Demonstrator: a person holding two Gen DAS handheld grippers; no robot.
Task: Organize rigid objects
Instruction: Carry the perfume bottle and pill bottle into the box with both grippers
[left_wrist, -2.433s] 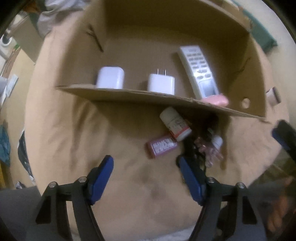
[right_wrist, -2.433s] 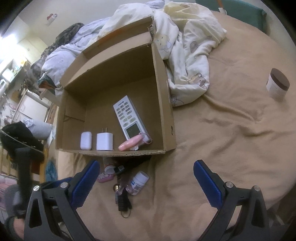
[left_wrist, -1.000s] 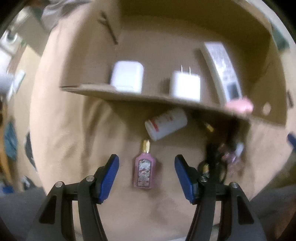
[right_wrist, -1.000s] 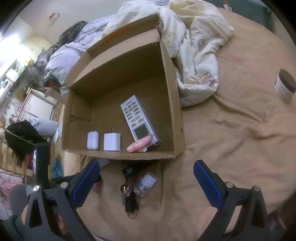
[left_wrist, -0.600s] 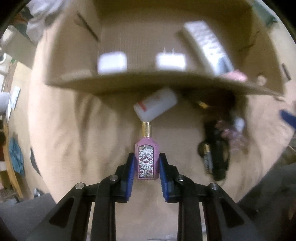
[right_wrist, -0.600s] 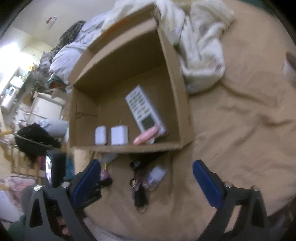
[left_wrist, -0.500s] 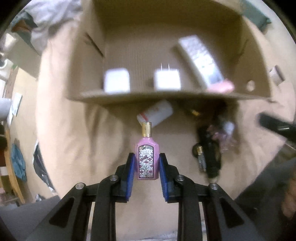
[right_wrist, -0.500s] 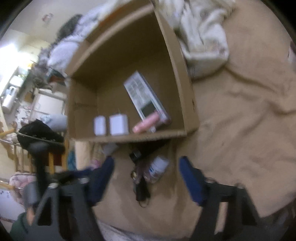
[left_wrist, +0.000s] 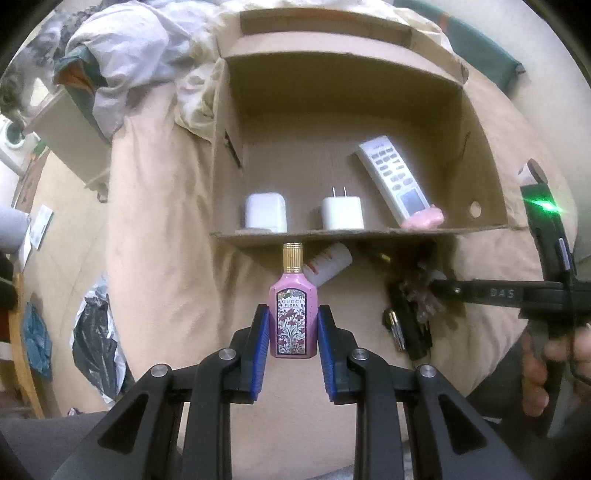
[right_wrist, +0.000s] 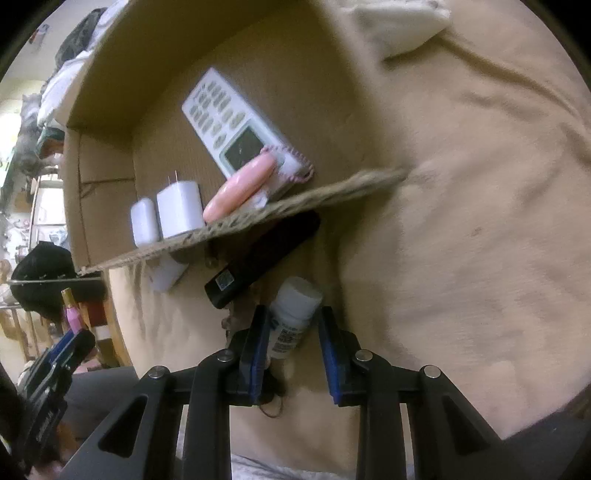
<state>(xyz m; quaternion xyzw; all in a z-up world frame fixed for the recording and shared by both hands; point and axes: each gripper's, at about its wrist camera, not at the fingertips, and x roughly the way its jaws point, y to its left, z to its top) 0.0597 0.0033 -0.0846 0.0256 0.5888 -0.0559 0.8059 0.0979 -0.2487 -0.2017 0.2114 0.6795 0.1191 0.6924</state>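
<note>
My left gripper (left_wrist: 291, 332) is shut on a pink perfume bottle (left_wrist: 293, 317) with a gold cap, held upright above the tan bedspread, just in front of the open cardboard box (left_wrist: 480, 155). My right gripper (right_wrist: 291, 338) has its pads on both sides of a small white pill bottle (right_wrist: 291, 314) lying on the bedspread; a narrow gap shows on the right side. In the box lie a white remote (left_wrist: 393, 181), a white plug adapter (left_wrist: 341, 212), a white case (left_wrist: 266, 211) and a pink oblong thing (right_wrist: 240, 186).
In front of the box lie a white bottle with red label (left_wrist: 327, 264), a black device (right_wrist: 262, 254) and a dark bundle of small items (left_wrist: 410, 317). Bedding (left_wrist: 122, 55) is heaped behind the box. The right tool (left_wrist: 517, 295) reaches in at the right.
My left gripper closed on the perfume bottle and lifted it upright. My right gripper dropped toward the bed and narrowed around the small white pill bottle.
</note>
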